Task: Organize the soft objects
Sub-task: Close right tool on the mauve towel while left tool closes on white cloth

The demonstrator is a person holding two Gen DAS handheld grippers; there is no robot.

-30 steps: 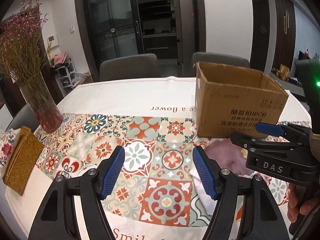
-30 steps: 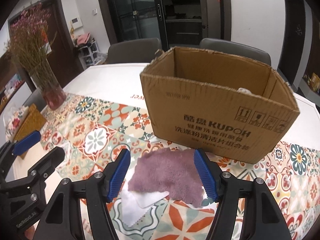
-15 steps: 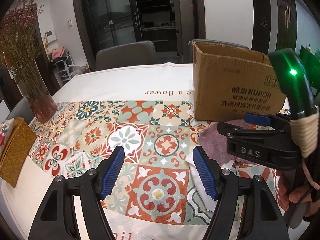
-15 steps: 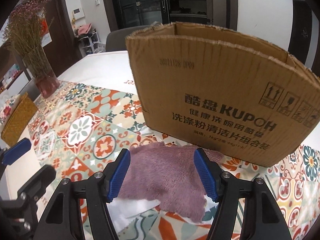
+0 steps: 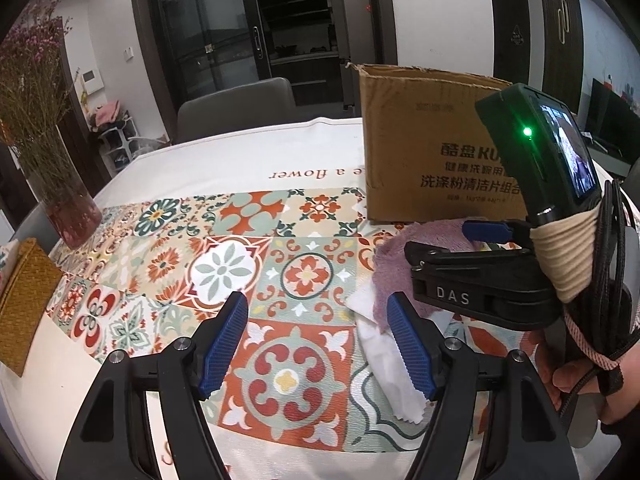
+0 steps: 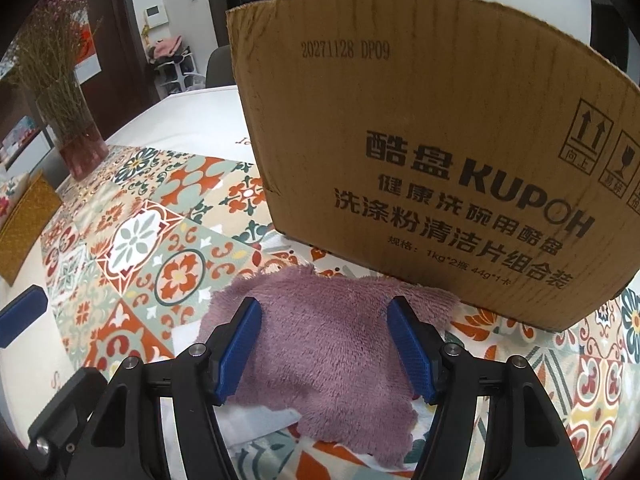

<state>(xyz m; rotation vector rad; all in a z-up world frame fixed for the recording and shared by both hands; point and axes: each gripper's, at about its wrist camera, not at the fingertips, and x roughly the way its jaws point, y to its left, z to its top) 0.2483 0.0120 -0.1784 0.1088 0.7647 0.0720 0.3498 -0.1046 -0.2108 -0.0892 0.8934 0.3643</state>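
Reaching down for the fuzzy purple cloth (image 6: 332, 356) in front of the box (image 6: 420, 152).
Left gripper (image 5: 318, 344), wide open and empty, hangs left of it; right gripper (image 6: 322, 346), open, straddles it, maybe not touching.

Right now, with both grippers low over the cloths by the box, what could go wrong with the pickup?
1. The purple fluffy cloth overlaps the white cloth; the open right gripper straddling it might pinch both layers.
2. The cardboard box stands right behind the purple cloth, so a forward push could nudge it.
3. The open left gripper sits close beside the right one; they may collide over the cloths.
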